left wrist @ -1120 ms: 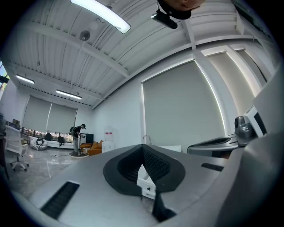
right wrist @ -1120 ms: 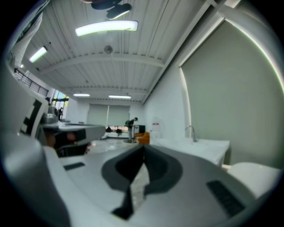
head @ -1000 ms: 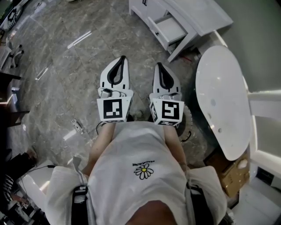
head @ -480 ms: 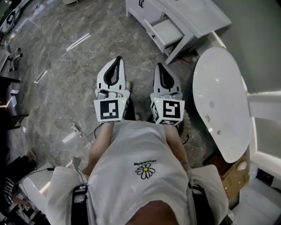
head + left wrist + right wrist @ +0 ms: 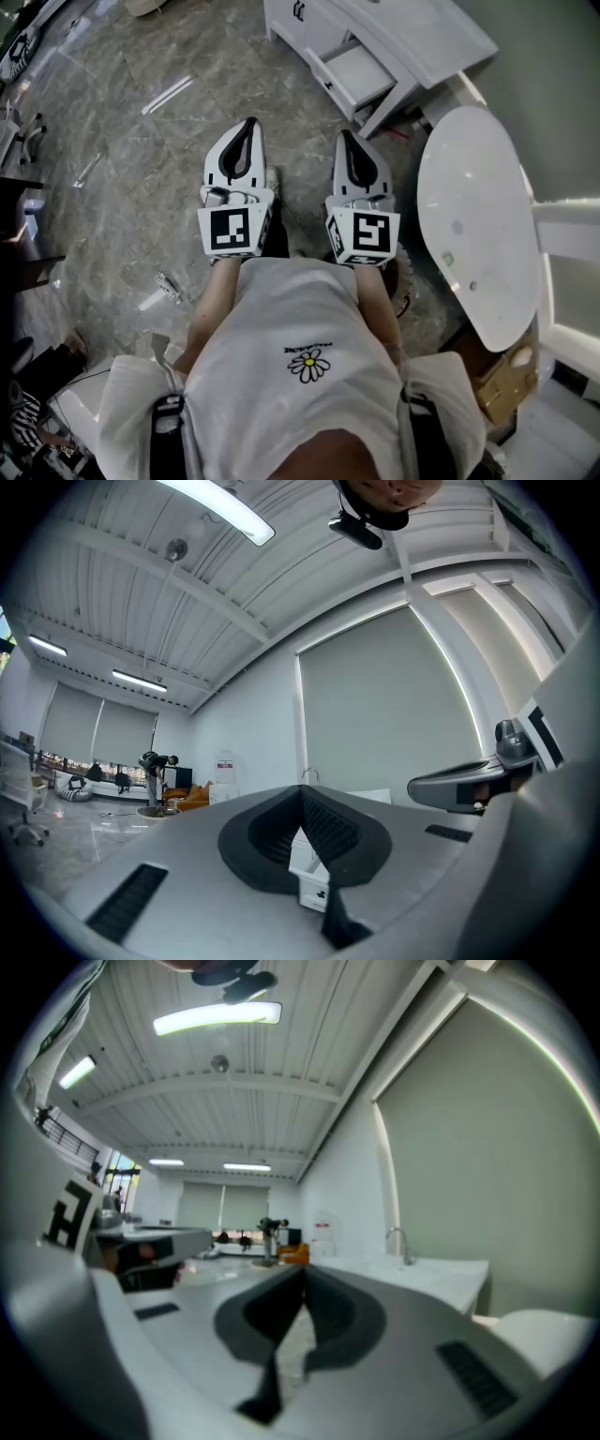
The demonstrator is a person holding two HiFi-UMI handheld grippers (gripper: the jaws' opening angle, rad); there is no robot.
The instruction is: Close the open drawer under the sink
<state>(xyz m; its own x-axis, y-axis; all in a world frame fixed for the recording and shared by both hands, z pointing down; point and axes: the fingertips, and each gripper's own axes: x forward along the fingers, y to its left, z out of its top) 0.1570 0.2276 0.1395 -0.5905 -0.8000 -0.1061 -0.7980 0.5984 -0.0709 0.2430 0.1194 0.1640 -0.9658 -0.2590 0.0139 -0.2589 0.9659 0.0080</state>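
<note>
Nothing is done yet — the drawer [image 5: 361, 70] stands pulled out of the white cabinet [image 5: 431, 42] at the frame's upper middle, well apart from my left tool [image 5: 248, 124] and right tool [image 5: 343, 138], both pressed together and empty — the whole push remains.

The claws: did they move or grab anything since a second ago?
The left claw and right claw have drifted a little forward, toward the white cabinet, and the floor has slid back beneath them. Nothing was grabbed or let go. Both claws stay shut and empty, side by side, and the drawer is still open.
</note>
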